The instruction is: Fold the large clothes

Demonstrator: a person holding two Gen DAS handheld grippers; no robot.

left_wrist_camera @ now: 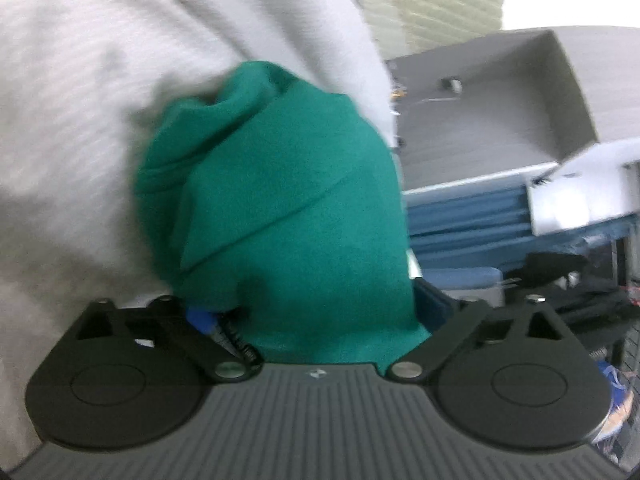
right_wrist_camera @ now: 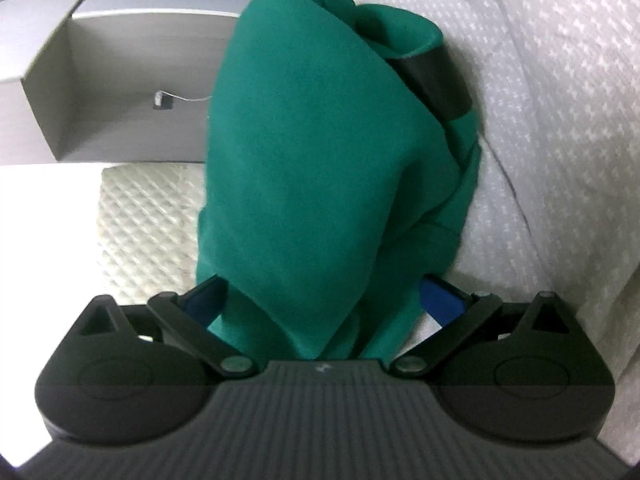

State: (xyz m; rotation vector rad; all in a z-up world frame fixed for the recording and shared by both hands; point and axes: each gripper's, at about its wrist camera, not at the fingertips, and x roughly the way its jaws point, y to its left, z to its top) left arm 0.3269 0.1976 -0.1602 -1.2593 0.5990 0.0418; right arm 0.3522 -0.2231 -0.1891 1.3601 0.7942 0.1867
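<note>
A white quilted bed cover (right_wrist_camera: 560,120) carries the bunched green garment (right_wrist_camera: 312,152); a grey open box (right_wrist_camera: 120,92) sits beyond the bed's edge, with a pale brick wall (left_wrist_camera: 432,0) behind; the garment's long axis runs away from both cameras; the left tongs (left_wrist_camera: 316,312) stand wide apart, cloth lying loosely between; the right tongs (right_wrist_camera: 320,304) also stand apart, cloth draped between them.

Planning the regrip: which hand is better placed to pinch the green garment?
Probably right: the right gripper stands open with the green garment bunched narrow between its pads. Cloth drapes over one finger of the left gripper.
</note>
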